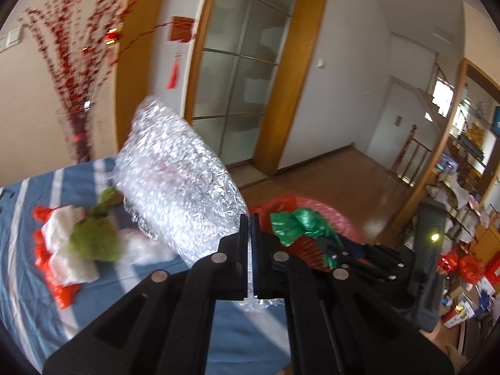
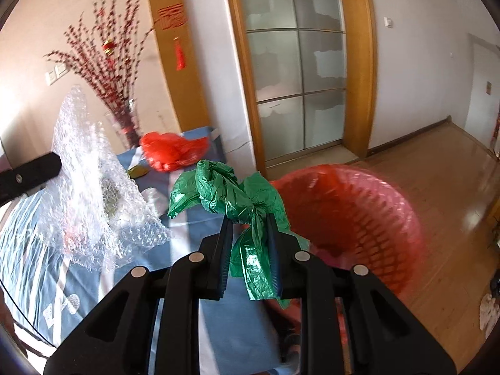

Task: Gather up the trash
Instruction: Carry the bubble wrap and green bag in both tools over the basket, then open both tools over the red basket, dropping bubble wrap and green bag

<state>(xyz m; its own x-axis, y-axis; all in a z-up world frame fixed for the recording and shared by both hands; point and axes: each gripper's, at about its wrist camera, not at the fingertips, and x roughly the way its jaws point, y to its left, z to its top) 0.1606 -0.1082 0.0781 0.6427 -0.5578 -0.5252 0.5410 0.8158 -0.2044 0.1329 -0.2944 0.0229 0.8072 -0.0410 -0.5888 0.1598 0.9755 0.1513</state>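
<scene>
Bubble wrap (image 1: pixel 178 184), a crumpled clear sheet, is pinched at its lower edge by the left claw (image 1: pixel 250 218), whose fingers are pressed almost together with only the film between them. From that pinch the sheet's long axis runs up and to the left, so its free end stands above and ahead of the fingertips, over the desk (image 1: pixel 28 281) with its blue-and-white striped cloth.

Green plastic bag (image 2: pixel 231 193), twisted into a rope, is held by the right claw (image 2: pixel 248 218); the fingers are closed part-way, a narrow gap between them filled by the bag. Its long axis is roughly vertical: a bunched head rises above the fingertips and spreads to the left, and a tail hangs down between the fingers toward the camera.

Red lined basket (image 2: pixel 353 218) stands just right of and beyond the right claw, its mouth open upward, on the wooden floor (image 2: pixel 437 168). In the left wrist view the same basket lies just right of the left claw, with the green bag over it.

Left of and ahead of the left claw, on the desk, lie white tissue (image 1: pixel 67 250), a green crumpled piece (image 1: pixel 95 240) and red plastic scraps (image 1: pixel 62 293). A red plastic bag (image 2: pixel 172 150) rests on the desk beyond the right claw, to the left.
</scene>
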